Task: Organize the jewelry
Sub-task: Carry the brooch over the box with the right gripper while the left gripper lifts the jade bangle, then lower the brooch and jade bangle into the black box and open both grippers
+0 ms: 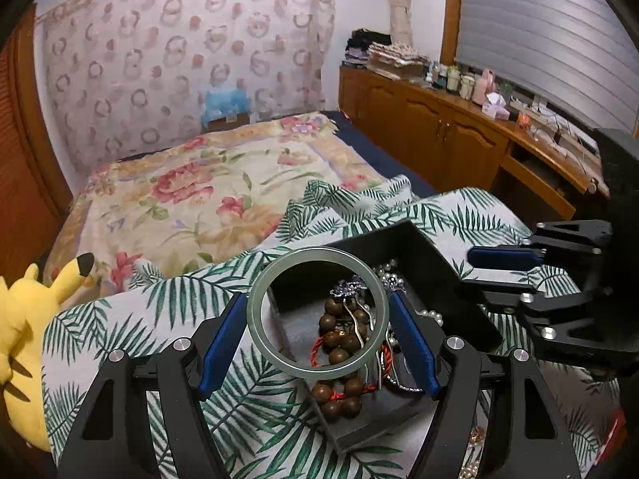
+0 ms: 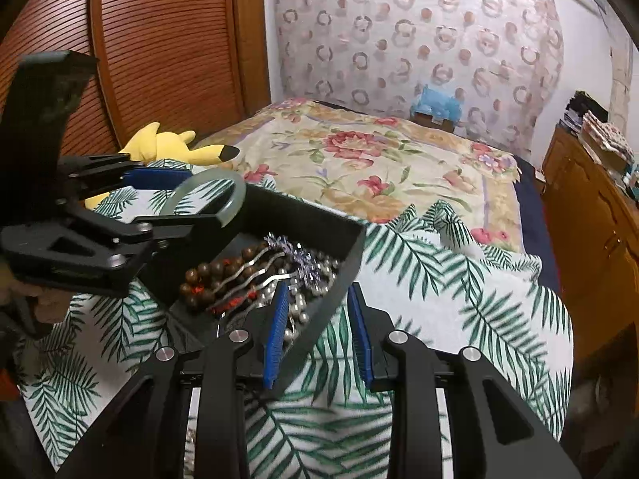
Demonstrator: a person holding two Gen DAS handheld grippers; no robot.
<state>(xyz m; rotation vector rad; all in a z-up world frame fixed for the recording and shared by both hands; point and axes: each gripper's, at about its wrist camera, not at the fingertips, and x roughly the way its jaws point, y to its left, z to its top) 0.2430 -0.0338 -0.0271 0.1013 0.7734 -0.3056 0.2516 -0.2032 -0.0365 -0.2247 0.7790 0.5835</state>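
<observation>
**Jade bangle held over the box, box wall straddled on the right**

The pale green bangle [image 1: 317,313] is pinched upright between the blue pads of the left gripper [image 1: 319,335], one pad pressed to each outer side of the ring. It is held just above the open black jewelry box [image 1: 403,239], over the box's near-left portion. Through the ring, the brown wooden bead bracelet [image 1: 339,343] with its red cord is seen lying in the box, with silver wavy hairpins [image 2: 255,275] laid across it and pearl strands [image 2: 303,311] bunched toward the right wall.

On the other side, the right gripper [image 2: 319,335] is set across the box's right-hand wall [image 2: 335,299]: one blue finger is inside among the pearls, the other outside over the cloth. The fingers are apart, and daylight is seen between the outer pad and the wall, so no clamp is made there.

The box is rested on a palm-leaf cloth [image 2: 459,279] spread over the bed. Plenty of open cloth is left to the right of the box and ahead of it; a floral blanket [image 1: 191,199] is stretched beyond. To the left, a yellow plush toy [image 1: 24,319] is parked at the cloth's edge.
</observation>
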